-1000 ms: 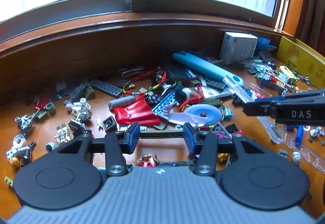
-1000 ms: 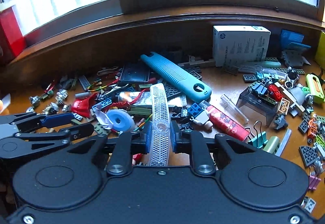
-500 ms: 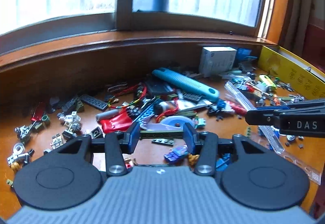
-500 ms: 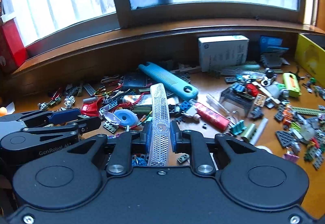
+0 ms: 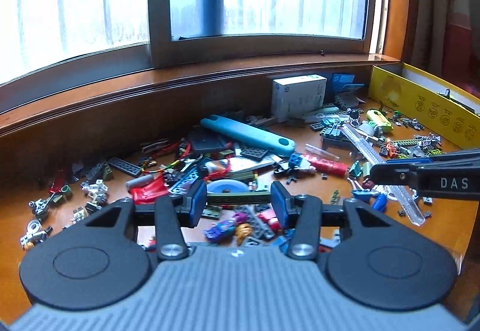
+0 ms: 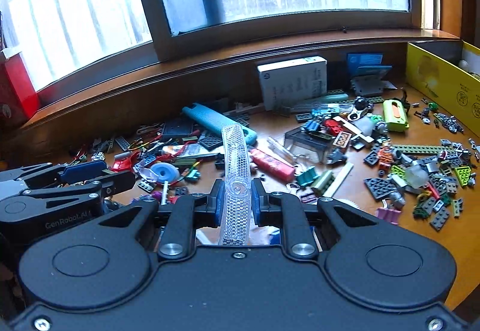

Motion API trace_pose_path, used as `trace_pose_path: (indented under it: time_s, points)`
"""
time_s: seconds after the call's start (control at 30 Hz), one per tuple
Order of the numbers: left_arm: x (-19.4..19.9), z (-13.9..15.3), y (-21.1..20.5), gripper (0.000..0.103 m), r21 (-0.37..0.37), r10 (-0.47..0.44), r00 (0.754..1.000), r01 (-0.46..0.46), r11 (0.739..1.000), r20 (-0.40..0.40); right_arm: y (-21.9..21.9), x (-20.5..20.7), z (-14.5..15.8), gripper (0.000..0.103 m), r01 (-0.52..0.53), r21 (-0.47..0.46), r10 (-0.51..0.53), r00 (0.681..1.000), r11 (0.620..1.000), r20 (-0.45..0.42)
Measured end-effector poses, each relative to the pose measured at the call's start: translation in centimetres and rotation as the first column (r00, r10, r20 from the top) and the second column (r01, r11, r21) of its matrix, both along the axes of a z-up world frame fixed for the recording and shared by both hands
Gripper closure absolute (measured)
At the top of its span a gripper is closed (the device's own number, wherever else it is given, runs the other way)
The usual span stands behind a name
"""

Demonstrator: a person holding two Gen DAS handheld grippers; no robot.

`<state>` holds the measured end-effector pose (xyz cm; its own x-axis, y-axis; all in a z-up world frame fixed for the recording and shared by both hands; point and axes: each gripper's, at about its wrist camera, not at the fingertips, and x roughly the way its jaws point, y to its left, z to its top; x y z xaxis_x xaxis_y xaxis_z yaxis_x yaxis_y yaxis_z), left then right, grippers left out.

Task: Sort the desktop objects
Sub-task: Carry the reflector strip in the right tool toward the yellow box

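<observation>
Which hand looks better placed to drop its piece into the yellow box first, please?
Probably the right: the right gripper, shut on the clear strip, is nearer the yellow box than the left gripper.

A white cardboard box (image 6: 292,82) stands far against the wooden ledge; the long teal plastic handle (image 6: 216,121) lies left of it, a yellow cardboard box (image 6: 441,82) far right.

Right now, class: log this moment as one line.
left tool: shut on olive beam | right tool: shut on clear reflector strip | desk: cluttered
</observation>
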<state>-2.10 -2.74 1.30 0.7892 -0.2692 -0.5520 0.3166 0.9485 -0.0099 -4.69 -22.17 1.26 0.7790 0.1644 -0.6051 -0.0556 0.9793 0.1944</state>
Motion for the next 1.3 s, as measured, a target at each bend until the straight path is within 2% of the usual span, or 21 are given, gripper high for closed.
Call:
trace_pose_path:
  time_s: [0.13,0.4,0.53,0.8,1.07,1.23,1.3]
  points:
    - [-0.4,0.3,-2.5,0.053,0.000,0.014,1.000,-0.014,1.000,-0.018,-3.0,-0.3,0.1,0.085,-0.010,0.026,0.010,1.000,1.000,0.007]
    - [-1.9,1.1,-7.0,0.053,0.009,0.066,0.998,-0.066,0.998,0.014,-10.0,-1.0,1.1,0.085,-0.012,0.045,0.010,0.999,0.999,0.043]
    - [-1.8,0.8,-9.5,0.053,0.014,0.083,0.997,-0.083,0.996,0.000,-13.3,-1.3,0.6,0.085,-0.005,0.048,0.003,1.000,0.999,0.029]
    - [-2.5,1.1,-14.2,0.053,0.009,0.098,0.995,-0.098,0.995,0.020,-17.9,-2.2,-0.4,0.085,-0.033,0.045,0.033,0.999,0.998,-0.001]
    - [-2.3,1.5,-17.7,0.053,0.050,0.024,0.999,-0.026,0.998,0.040,-20.4,-2.6,-1.2,0.085,-0.004,0.095,0.005,1.000,0.995,-0.015]
    - [-1.0,1.5,-19.4,0.053,0.037,-0.025,0.999,0.024,0.999,0.037,-21.4,-2.7,-0.8,0.085,0.039,0.074,-0.038,0.999,0.996,-0.024]
    - [-0.6,1.8,-20.0,0.053,0.064,-0.043,0.997,0.040,0.997,0.058,-22.2,-3.0,-0.4,0.085,0.072,0.078,-0.071,0.997,0.994,-0.011]
